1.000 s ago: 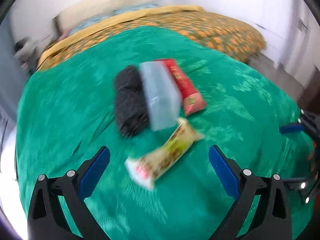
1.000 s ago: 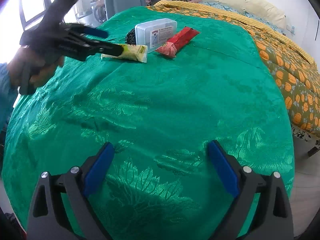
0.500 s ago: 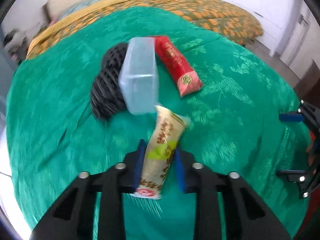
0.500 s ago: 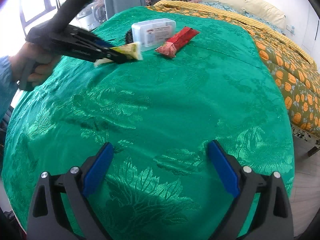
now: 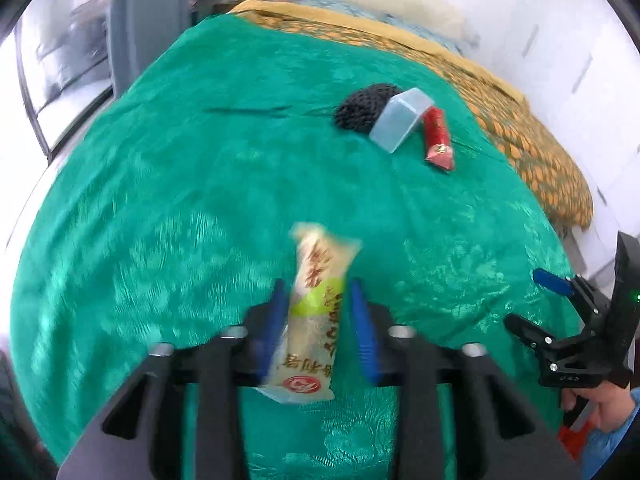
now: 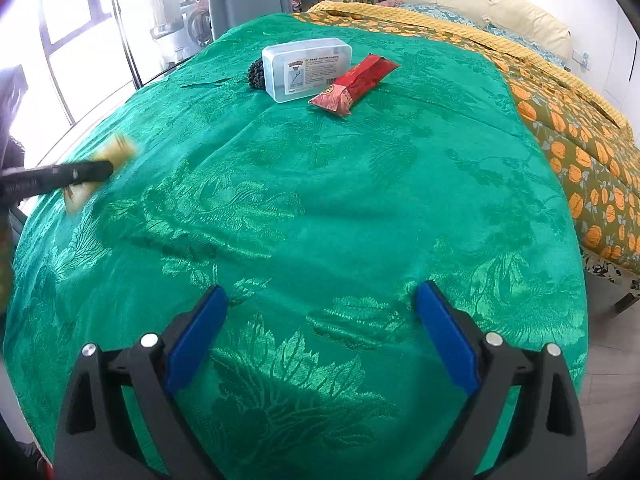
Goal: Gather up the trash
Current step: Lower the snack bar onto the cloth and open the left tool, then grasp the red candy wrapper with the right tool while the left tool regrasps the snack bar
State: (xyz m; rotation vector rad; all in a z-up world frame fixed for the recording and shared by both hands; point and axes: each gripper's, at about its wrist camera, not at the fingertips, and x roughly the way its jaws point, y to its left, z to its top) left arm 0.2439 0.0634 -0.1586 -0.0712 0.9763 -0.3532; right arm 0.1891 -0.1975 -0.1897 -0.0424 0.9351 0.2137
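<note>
Left gripper (image 5: 318,320) clamps the cream snack wrapper (image 5: 316,312) mid-length, held above the green bedspread (image 5: 160,200); likely light, crinkly, slippery film. Red Chinese print, not legible. Right gripper (image 6: 322,334) spread wide, empty. Farther: red snack packet (image 6: 354,82), labelled clear plastic box (image 6: 306,68), text too small.

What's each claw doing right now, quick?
Left gripper: shut on the yellow snack wrapper.
Right gripper: open, holding nothing, above the green bedspread.
</note>
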